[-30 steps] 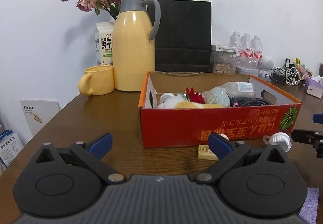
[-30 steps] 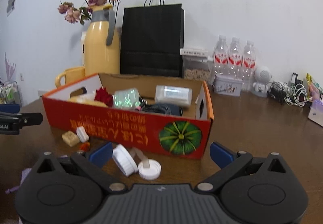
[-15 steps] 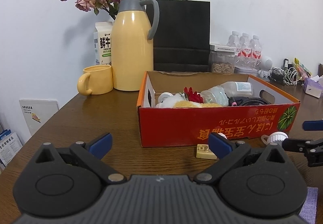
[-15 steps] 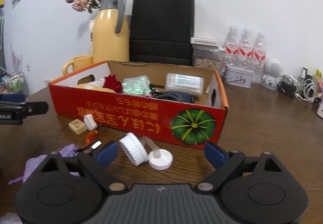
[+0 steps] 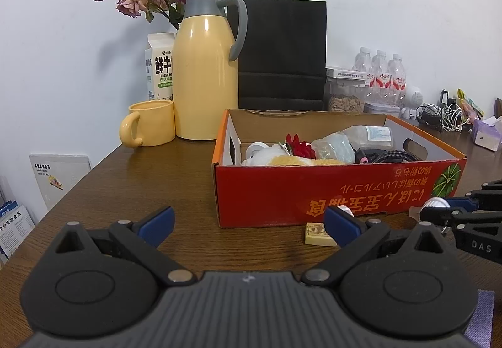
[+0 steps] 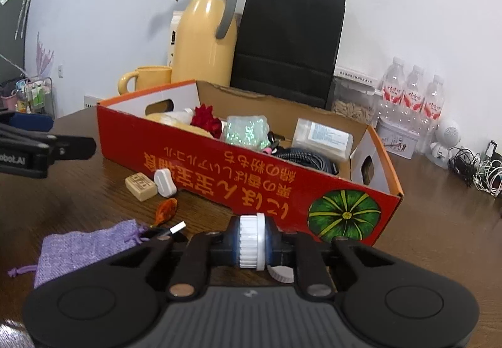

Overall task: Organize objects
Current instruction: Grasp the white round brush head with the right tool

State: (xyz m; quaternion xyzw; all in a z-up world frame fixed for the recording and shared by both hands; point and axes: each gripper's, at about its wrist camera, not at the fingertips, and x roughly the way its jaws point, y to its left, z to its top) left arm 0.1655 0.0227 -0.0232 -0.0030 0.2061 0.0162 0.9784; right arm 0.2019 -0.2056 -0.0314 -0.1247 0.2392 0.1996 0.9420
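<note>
The right gripper [image 6: 251, 245] has just been closing and its fingers are now pinching a white ribbed cap [image 6: 251, 243] low over the table [image 6: 439, 222], just before the red box [image 6: 251, 178]. The left gripper [image 5: 248, 221] is hovering with fingers spread wide and holding nothing.

Purple pouch [image 5: 480, 316] cut off at frame edge; second white cap [image 6: 280, 273] half hidden behind tongs.
</note>
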